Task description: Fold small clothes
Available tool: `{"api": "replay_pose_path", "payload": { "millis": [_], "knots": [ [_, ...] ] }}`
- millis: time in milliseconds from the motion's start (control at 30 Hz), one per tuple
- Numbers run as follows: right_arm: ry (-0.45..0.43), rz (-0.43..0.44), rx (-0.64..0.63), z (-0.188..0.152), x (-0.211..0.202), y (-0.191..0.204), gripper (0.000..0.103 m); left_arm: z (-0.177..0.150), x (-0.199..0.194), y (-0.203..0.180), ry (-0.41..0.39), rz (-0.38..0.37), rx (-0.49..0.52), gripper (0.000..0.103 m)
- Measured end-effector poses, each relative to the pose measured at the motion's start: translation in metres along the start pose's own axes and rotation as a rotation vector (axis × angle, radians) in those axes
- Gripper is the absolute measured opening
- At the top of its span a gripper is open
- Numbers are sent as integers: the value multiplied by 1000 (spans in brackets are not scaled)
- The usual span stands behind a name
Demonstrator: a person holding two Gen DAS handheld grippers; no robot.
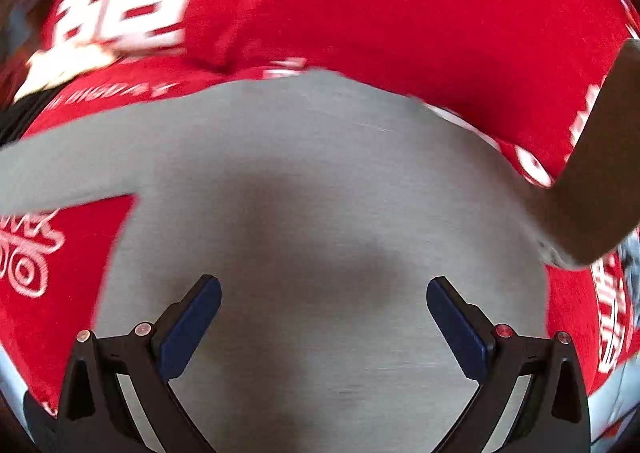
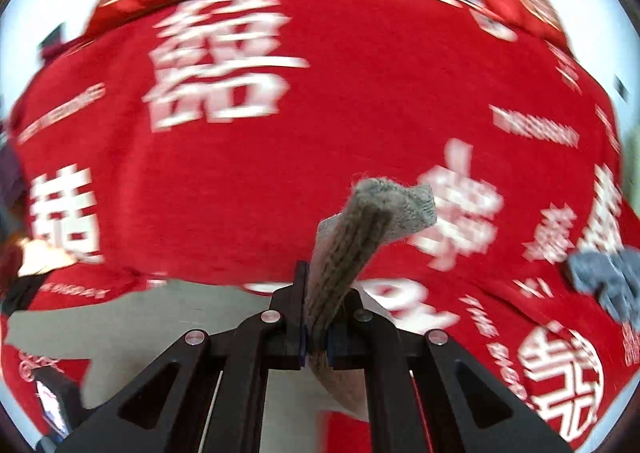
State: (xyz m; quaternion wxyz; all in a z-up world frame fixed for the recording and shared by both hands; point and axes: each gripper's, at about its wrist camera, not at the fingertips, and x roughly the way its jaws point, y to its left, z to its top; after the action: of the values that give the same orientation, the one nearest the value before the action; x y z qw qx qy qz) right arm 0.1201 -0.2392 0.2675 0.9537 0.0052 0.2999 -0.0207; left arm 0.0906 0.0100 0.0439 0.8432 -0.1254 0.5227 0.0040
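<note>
Over red cloth, right gripper clenched grey garment cuff; left gripper gaped empty. Should carry cuff across, flat.

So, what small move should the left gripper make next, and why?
Probably lower the open left gripper onto the grey garment beneath it and close the jaws. The right gripper already pinches a ribbed edge above the red cloth; a second hold would likely help the fold.
</note>
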Motion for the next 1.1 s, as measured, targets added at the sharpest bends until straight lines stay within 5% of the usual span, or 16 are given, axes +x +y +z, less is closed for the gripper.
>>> {"api": "replay_pose_path", "payload": {
  "millis": [167,300,567,600,667,700,733,900,1000,1100],
  "knots": [
    [59,70,-98,-12,35,110,7,-4,-2,80,-16,43,-126,103],
    [182,86,-181,-56,89,182,7,-14,-5,129,-22,53,-210,103],
    [373,74,-306,-140,159,271,10,-26,-5,169,-45,16,-278,103],
    [390,92,-312,-144,164,277,14,-28,-7,173,-48,10,-290,103],
    [450,174,-326,-147,168,290,40,-30,-8,179,-51,-8,-322,103],
    [479,210,-339,-146,166,296,65,-32,-9,183,-54,-15,-344,103],
    [478,240,-354,-143,160,301,76,-33,-11,185,-57,-17,-355,103],
    [341,446,-359,-97,99,292,79,-24,-21,178,-81,-12,-359,103],
    [256,369,-309,-77,78,237,83,-7,-21,149,-82,-7,-288,103],
    [300,205,-270,-81,103,168,83,15,-9,94,-71,-29,-161,103]
  ]
}}
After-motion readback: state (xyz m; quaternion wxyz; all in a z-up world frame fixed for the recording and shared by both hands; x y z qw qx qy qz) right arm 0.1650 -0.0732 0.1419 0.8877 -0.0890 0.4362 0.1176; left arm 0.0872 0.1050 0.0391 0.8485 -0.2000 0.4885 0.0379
